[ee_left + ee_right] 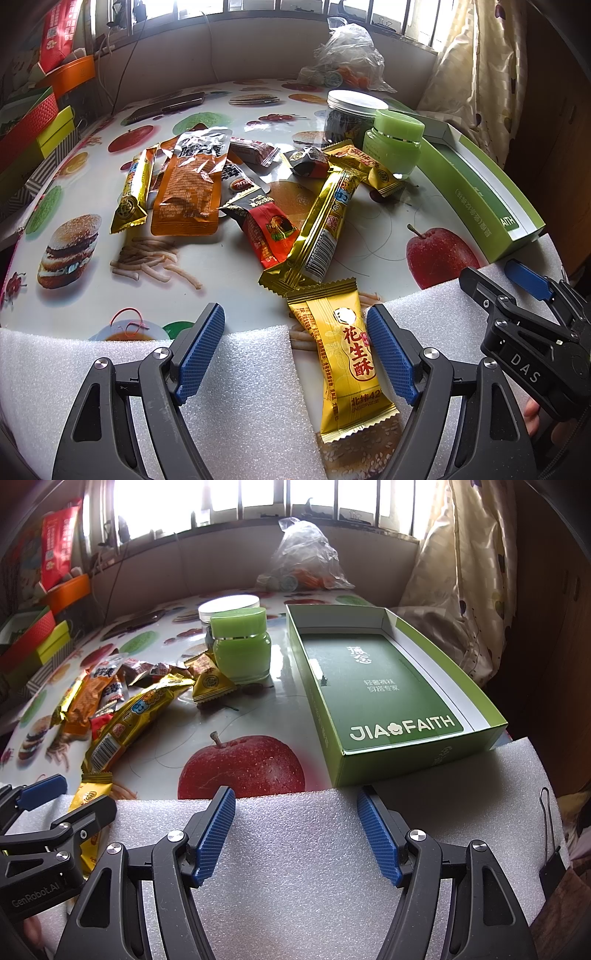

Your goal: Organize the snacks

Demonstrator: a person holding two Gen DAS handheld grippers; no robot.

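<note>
Several snack packets lie scattered on the fruit-print table (229, 266). A yellow peanut-candy packet (347, 362) lies near the front edge, between the fingers of my left gripper (295, 354), which is open and empty, its right pad (388, 354) close to the packet. A long gold packet (325, 225) lies just beyond, with a red packet (269, 232) and an orange packet (192, 181) further left. My right gripper (295, 834) is open and empty over white foam (295, 867), in front of an open, empty green box (373, 686).
A green-lidded jar (242, 646) and a clear jar with a white lid (352, 114) stand beside the snack pile. A plastic bag (303, 557) sits at the back. Coloured boxes (33, 122) stack along the left edge. A phone (166, 107) lies at the back left.
</note>
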